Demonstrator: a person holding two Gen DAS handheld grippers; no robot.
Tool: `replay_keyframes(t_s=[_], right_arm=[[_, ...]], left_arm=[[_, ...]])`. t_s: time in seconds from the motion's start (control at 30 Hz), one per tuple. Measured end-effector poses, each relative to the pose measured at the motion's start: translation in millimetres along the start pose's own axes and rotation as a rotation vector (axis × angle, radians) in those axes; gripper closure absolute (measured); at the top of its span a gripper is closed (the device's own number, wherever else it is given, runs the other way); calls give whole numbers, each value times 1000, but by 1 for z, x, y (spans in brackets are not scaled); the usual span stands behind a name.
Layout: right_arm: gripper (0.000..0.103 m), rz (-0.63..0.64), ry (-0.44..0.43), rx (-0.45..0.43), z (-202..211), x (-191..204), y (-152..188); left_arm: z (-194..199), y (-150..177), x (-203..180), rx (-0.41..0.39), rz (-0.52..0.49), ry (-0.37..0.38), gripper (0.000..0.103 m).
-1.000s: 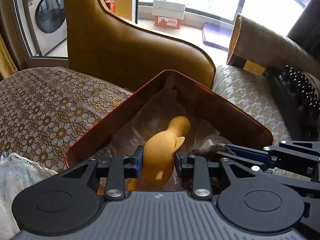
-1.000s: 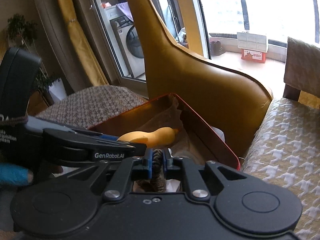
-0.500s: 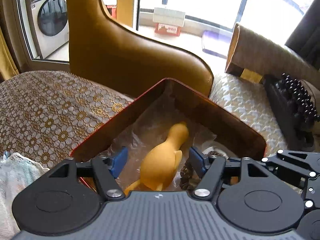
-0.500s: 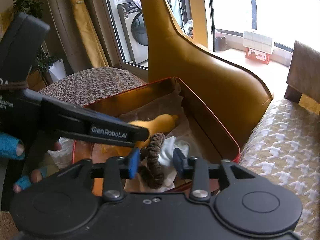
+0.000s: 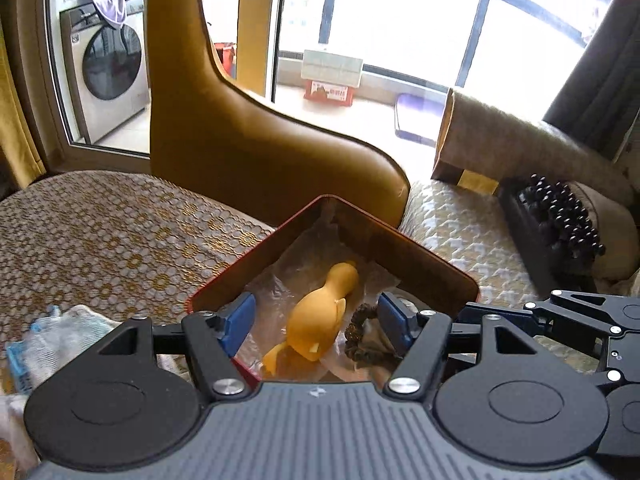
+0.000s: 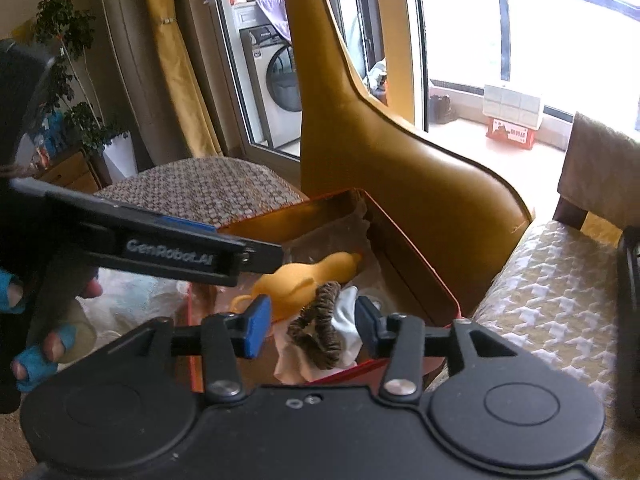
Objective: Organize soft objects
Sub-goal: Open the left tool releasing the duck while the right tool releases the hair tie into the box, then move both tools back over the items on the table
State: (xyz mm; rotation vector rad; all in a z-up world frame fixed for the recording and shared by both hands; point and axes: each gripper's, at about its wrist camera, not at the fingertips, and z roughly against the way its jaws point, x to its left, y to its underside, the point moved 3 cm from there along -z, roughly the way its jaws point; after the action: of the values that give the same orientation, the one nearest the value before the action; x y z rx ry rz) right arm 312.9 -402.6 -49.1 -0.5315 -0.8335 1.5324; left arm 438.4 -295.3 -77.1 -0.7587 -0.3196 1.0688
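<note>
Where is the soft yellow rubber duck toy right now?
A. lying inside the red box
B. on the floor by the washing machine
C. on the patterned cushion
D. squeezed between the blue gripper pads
A: the soft yellow rubber duck toy lies on the crinkly plastic inside the red box, next to a brown scrunchie, with no pads touching it.

The left tongs' point(image 5: 316, 322) body hides the red box's point(image 5: 424, 256) near side and the duck's point(image 5: 320, 320) tail.
</note>
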Motion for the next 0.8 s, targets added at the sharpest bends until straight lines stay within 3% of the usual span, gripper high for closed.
replay_keyframes(t_s=[0.47,0.6,0.8], right_arm=[[39,30,-24,-73,54,43,-1],[30,50,-39,-90,69,56,2],[22,86,-66,-109,89,77,7]], left_arm=[[97,22,6,-104,-1,-40,36],[125,34,6,-138,18,-62,26],[160,55,7,-173,37,-79,26]])
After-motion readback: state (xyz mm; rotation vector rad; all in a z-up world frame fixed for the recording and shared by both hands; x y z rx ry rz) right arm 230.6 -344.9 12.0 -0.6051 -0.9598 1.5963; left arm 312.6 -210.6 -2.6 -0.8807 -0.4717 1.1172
